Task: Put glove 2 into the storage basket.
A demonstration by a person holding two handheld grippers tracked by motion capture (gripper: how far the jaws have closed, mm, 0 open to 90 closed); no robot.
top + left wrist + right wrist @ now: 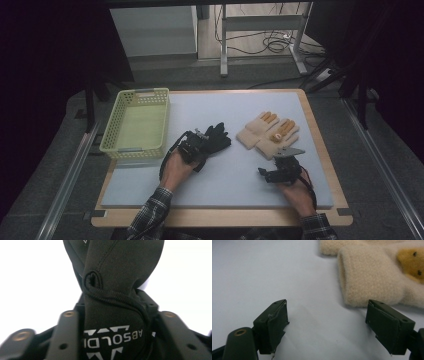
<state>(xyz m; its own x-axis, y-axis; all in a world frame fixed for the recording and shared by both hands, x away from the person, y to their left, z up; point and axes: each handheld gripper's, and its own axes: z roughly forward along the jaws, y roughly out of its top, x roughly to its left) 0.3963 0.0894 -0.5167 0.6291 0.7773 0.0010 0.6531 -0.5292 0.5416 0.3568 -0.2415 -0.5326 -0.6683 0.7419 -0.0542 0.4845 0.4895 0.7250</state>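
A black glove lies on the white mat, left of centre. My left gripper is shut on its cuff end. In the left gripper view the printed black cuff is squeezed between the two jaws of the left gripper. A pair of cream fleece gloves with orange fingertips lies right of centre. My right gripper sits just in front of them, open. In the right gripper view the right gripper has only bare mat between its jaws, and a cream cuff lies just beyond its right jaw.
A pale yellow perforated basket stands at the table's left side, with nothing visible inside. The white mat covers most of a wooden tabletop. Cables and metal frame legs are on the floor beyond the far edge.
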